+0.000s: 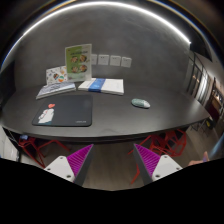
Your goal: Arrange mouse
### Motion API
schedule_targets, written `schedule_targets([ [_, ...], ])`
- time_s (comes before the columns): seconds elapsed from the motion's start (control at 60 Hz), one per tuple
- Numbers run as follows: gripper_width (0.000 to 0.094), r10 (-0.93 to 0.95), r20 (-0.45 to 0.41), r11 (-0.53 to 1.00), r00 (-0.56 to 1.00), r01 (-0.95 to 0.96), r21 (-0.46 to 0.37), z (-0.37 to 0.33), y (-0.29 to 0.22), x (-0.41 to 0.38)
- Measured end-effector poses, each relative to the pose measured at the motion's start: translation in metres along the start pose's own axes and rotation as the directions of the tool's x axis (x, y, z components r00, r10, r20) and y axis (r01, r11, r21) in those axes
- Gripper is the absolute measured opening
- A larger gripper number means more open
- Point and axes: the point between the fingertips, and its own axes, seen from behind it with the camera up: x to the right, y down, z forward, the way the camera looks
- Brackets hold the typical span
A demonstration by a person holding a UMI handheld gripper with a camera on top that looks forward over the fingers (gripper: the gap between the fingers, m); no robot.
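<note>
gripper point(112, 163) fingers spread apart, holding nothing | mouse point(140, 103) well beyond the fingers, slightly toward the right one, on the dark table point(120, 118) | mouse pad point(64, 111) beyond the left finger | advice: approach low, centre the mouse between the pads, then close squarely across its sides.

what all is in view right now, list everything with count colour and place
dark curved table: 1, dark grey, ahead of the fingers
black rectangular mouse pad: 1, black, on the table's near left
small pale computer mouse: 1, whitish, right of the pad, on the bare table
open book with blue strip: 1, white and blue, far side
upright green printed card: 1, green, behind the book
wall sockets: several, white, back wall
gripper: 1, purple pads, fingers open, holding nothing
</note>
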Motion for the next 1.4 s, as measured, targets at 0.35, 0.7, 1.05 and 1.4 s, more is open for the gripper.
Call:
schedule_targets([
  [0.35, 0.0824, 0.121, -0.077, 0.993, 0.990, -0.120, 0.015, 0.116, -0.038, 0.064],
  [0.7, 0.0840, 0.275, 0.026, 0.960, 0.961, -0.276, 0.054, 0.246, -0.110, 0.125],
  [1.05, 0.0830, 0.265, 0.027, 0.964, 0.964, -0.265, 0.010, 0.307, -0.149, 0.145],
  [1.4, 0.0835, 0.189, -0.006, 0.982, 0.982, -0.189, 0.004, 0.360, -0.182, 0.170],
])
